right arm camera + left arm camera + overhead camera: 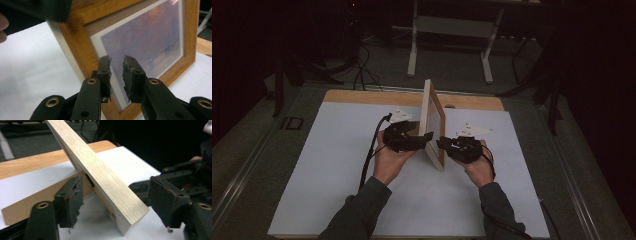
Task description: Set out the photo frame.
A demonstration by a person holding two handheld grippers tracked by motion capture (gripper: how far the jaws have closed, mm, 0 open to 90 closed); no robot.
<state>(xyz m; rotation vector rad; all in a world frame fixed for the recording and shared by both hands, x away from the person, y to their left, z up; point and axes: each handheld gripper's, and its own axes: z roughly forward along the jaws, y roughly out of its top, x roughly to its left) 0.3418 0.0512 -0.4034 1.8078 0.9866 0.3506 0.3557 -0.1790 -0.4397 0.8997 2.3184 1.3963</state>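
A wooden picture frame (pixel 433 117) stands upright on its edge in the middle of the white mat, tilted a little. My left gripper (pixel 424 140) is at its left, open wide. In the left gripper view its jaws straddle the frame's near pale edge (pixel 105 177), and the left pad (pixel 72 202) stands clear of the wood. My right gripper (pixel 443 144) is at the frame's right side. In the right gripper view its jaws (pixel 117 67) stand slightly apart with nothing between them, just in front of the glass and the purple picture (pixel 150 37).
The white mat (pixel 347 165) covers a wooden table whose far edge (pixel 362 96) shows. A brown card flap (pixel 37 202) lies on the mat behind the frame's foot. Beyond the table are a white metal stand (pixel 413 55) and floor cables (pixel 362 75).
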